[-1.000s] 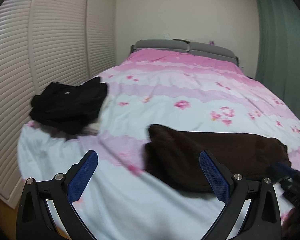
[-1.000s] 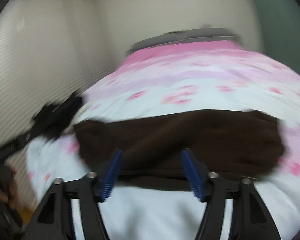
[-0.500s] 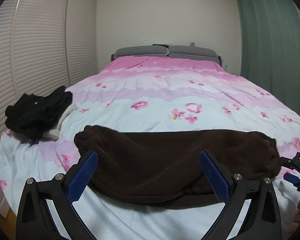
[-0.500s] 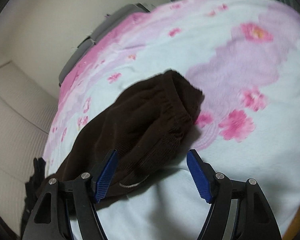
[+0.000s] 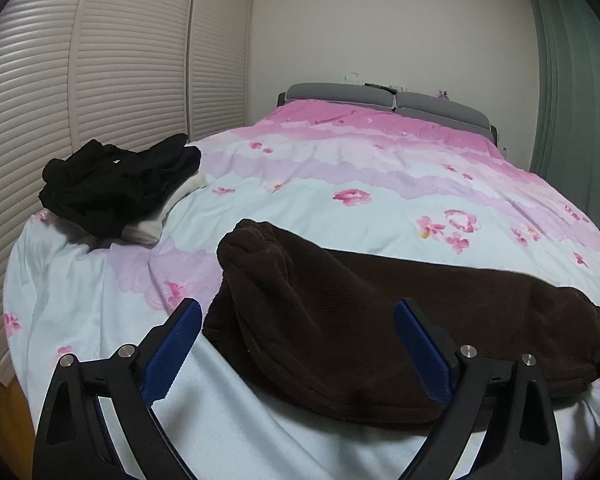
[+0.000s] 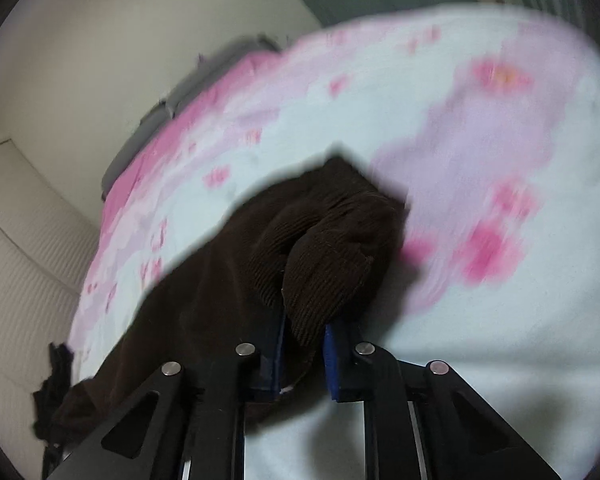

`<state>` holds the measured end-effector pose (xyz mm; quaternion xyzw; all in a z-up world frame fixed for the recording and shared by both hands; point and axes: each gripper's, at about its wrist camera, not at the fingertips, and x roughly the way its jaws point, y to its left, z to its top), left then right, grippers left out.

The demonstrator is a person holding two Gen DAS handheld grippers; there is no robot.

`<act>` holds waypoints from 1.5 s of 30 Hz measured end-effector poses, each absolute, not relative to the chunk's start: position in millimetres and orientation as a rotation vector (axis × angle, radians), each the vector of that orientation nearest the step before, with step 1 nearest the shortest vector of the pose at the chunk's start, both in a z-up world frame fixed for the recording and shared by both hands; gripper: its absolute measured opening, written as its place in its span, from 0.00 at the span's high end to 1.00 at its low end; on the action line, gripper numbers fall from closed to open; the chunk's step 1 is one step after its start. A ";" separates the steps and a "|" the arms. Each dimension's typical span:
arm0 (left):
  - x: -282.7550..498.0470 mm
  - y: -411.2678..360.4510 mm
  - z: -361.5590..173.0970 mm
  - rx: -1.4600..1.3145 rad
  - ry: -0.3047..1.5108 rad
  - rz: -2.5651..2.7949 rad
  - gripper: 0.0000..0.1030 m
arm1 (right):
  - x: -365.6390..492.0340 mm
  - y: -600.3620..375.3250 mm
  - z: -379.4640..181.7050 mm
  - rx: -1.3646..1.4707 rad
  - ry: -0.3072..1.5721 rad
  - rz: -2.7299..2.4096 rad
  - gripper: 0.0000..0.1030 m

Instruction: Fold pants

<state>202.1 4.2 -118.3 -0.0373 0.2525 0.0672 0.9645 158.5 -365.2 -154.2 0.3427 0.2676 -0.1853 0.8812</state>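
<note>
While pinching one gathered end of the brown pants (image 6: 332,248) on the bed (image 6: 500,320), right tongs (image 6: 304,344) sit pressed nearly together on a thick bunch of ribbed cloth, with the garment running away to the lower left of that view. Blurred in the right wrist view, so no telling whether cuff or waistband is held.

Seen from the left wrist, brown pants (image 5: 380,320) lie flat across the near part of the bed (image 5: 340,168), long axis running side to side, roughly square to the way the left tongs (image 5: 300,348) point. Left tongs stand spread wide and hold nothing, with the garment's near edge between and just beyond the blue fingertips (image 5: 176,340). Free bunched end lies up and left of centre, nearer the left tongs than the right; opposite end reaches to the far right edge of the view.

Probably a fold end to end: held end to be carried along the long axis toward the free end, or free end taken by the left tongs first. Left tongs are the nearer for that free end.

Black clothes (image 5: 116,188) heaped over something white at the bed's left edge, well apart from the pants.
</note>
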 end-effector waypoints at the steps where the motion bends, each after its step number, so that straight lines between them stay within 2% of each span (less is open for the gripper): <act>1: 202.1 2.5 -117.9 -0.078 0.508 0.130 0.05 | 155.1 -367.1 -142.0 0.670 0.516 -0.414 0.85; 4: 201.9 -3.4 -120.4 -0.063 0.504 0.123 0.05 | 159.6 -374.8 -130.7 0.603 0.517 -0.446 0.85; 8: 209.3 -0.3 -134.4 -0.062 0.561 0.135 0.05 | 169.3 -384.0 -164.0 0.664 0.653 -0.479 0.84; 11: 211.8 4.1 -141.1 -0.063 0.573 0.155 0.05 | 168.0 -379.3 -164.0 0.634 0.663 -0.500 0.79; 13: 214.9 10.0 -143.7 -0.079 0.578 0.165 0.05 | 167.5 -373.1 -157.7 0.584 0.655 -0.525 0.66; 15: 219.7 17.9 -144.9 -0.102 0.582 0.176 0.07 | 163.7 -365.8 -154.3 0.537 0.639 -0.560 0.39; 16: 222.2 21.9 -145.3 -0.117 0.582 0.171 0.19 | 161.6 -362.8 -152.7 0.519 0.628 -0.581 0.35; 18: 228.1 28.7 -147.3 -0.155 0.589 0.144 0.33 | 160.5 -359.9 -150.5 0.510 0.609 -0.594 0.33; 20: 234.7 31.6 -151.6 -0.177 0.609 0.141 0.41 | 163.3 -358.4 -151.7 0.513 0.616 -0.589 0.33; 23: 241.4 32.6 -158.0 -0.192 0.634 0.142 0.61 | 168.2 -359.9 -162.3 0.551 0.642 -0.582 0.33; 25: 242.0 32.2 -159.1 -0.196 0.635 0.139 0.78 | 170.1 -362.2 -172.4 0.593 0.660 -0.562 0.47; 26: 240.4 33.4 -158.7 -0.202 0.625 0.146 0.82 | 170.5 -361.5 -174.8 0.610 0.655 -0.542 0.62; 29: 234.3 41.3 -157.2 -0.241 0.606 0.142 0.84 | 165.2 -351.4 -165.9 0.580 0.590 -0.533 0.77; 32: 227.8 51.3 -157.0 -0.280 0.617 0.135 0.86 | 162.7 -342.0 -152.3 0.549 0.548 -0.501 0.82; 35: 218.6 54.0 -156.9 -0.312 0.627 0.148 0.86 | 158.3 -340.9 -147.0 0.563 0.531 -0.496 0.83; 40: 222.9 45.6 -170.1 -0.291 0.671 0.204 0.86 | 164.9 -356.3 -181.0 0.635 0.677 -0.544 0.82; 42: 224.8 41.7 -173.0 -0.278 0.690 0.220 0.85 | 165.4 -355.2 -178.2 0.622 0.684 -0.555 0.78; 43: 224.6 40.9 -173.0 -0.273 0.696 0.227 0.83 | 166.1 -355.4 -177.0 0.612 0.695 -0.563 0.71; 44: 224.6 39.8 -172.4 -0.266 0.705 0.232 0.80 | 165.7 -355.6 -174.6 0.604 0.713 -0.589 0.59; 45: 223.2 39.3 -171.3 -0.267 0.708 0.228 0.73 | 164.1 -355.5 -173.1 0.600 0.716 -0.604 0.46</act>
